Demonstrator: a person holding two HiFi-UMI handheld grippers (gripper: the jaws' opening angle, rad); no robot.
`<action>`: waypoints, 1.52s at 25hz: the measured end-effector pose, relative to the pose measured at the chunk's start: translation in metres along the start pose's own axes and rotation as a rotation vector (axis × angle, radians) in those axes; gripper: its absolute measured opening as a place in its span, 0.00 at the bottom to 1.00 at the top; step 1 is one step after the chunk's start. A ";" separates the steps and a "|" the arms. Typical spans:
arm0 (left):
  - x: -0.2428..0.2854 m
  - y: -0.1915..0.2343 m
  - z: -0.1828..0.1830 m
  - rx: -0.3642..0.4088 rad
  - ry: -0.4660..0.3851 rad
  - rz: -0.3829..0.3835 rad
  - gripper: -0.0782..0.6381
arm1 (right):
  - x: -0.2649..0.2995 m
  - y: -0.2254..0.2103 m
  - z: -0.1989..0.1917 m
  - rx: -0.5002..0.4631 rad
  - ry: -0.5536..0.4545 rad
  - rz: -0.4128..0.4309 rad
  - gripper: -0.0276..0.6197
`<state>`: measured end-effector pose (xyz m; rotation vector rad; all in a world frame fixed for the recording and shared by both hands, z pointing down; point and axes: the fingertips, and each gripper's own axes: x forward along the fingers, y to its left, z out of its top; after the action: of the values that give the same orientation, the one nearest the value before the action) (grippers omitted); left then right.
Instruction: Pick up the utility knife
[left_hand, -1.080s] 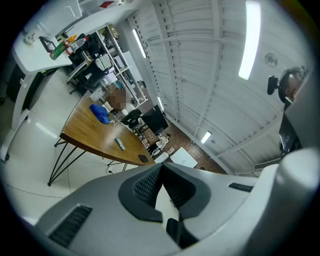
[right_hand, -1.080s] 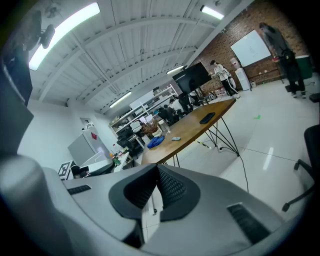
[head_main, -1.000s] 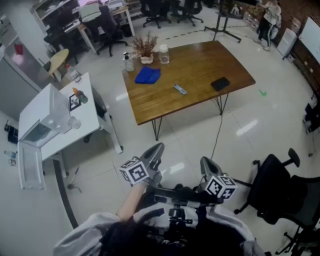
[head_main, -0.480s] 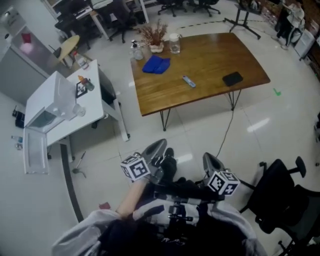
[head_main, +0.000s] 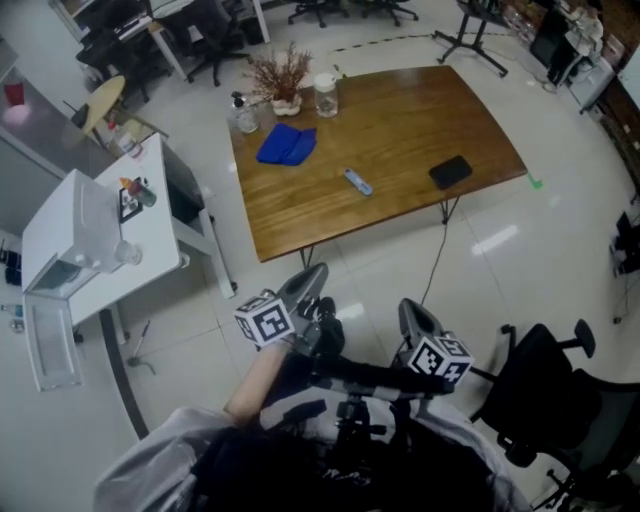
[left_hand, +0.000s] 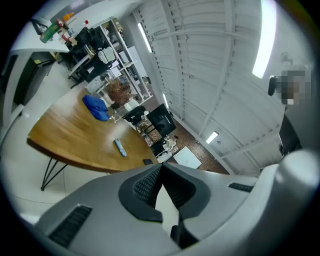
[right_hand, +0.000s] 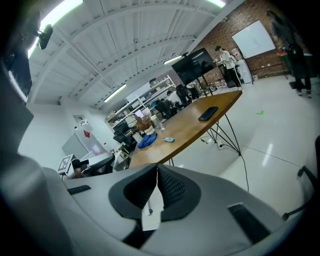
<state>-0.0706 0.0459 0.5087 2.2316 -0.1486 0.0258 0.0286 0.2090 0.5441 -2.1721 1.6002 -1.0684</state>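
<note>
Lying flat near the middle of the rounded wood-grain table (head_main: 400, 120): the utility knife (head_main: 357, 181), a slim grey-blue bar, between a crumpled blue cloth (head_main: 287, 145) and a flat black rectangle (head_main: 450, 171). Left gripper (head_main: 312, 275) and right gripper (head_main: 410, 312) hang over glossy white floor (head_main: 480, 250), well short of the table. Both pairs of ribbed black pads (left_hand: 145, 184) meet at the tips, nothing between them. Each gripper carries a black-and-white marker cube (head_main: 265, 320).

The counter (head_main: 410, 110) was of smooth brown wood. The floor (head_main: 540, 260) looked glossy, and the blue cloth (head_main: 286, 145) looked soft and matt.
</note>
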 end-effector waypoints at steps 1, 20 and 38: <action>0.011 0.002 0.012 0.005 0.002 -0.019 0.12 | 0.009 0.001 0.009 0.005 -0.013 0.000 0.06; 0.102 0.097 0.115 0.055 0.066 0.035 0.12 | 0.178 0.020 0.085 -0.119 0.165 -0.007 0.27; 0.089 0.136 0.176 -0.014 -0.296 0.387 0.12 | 0.361 -0.040 0.083 -0.748 0.608 0.112 0.44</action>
<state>-0.0038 -0.1839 0.5126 2.1500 -0.7371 -0.0950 0.1616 -0.1205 0.6576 -2.2215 2.7196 -1.3290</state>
